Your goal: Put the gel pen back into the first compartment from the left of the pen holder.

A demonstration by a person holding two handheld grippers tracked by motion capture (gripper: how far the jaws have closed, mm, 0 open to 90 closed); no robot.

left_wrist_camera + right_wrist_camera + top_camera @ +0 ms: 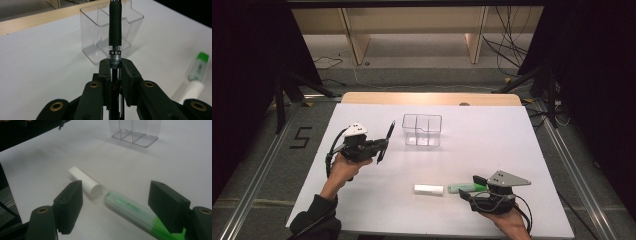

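Left gripper [379,146] over the left half of the bench [512,135], held in the person's left hand [344,167]. Jaws clamped tight on a black pen [385,141]: slim round barrel, matte rubbery grip section, silver band with printed label just above the jaw tips in the left gripper view [115,30]. Pen's long axis runs along the jaws and out past them; in the high view it tilts up and slightly right, far end toward the clear organizer [422,129].

Organizer is transparent hard plastic, boxy, open top, split by inner walls into compartments, standing upright mid-bench toward the far side. Pen tip is near its left wall, apart from it; can't tell height above the surface.

Right gripper [467,189] low at the near right of the bench, in the right hand [507,222], grey three-cornered plate on top. Jaws wide open, straddling a green highlighter [135,211] in the right gripper view: translucent pale-green body, brighter green end nearest the camera, lying flat. Jaw pads not touching it.

White cylinder [85,182], smooth, matte, flat end face, lies flat just beside the highlighter's far end, nearly in line with it. In the high view both lie roughly left-right across the bench, cylinder on the left.

Bench surface: plain white matte sheet, pale wood edge at the far side.
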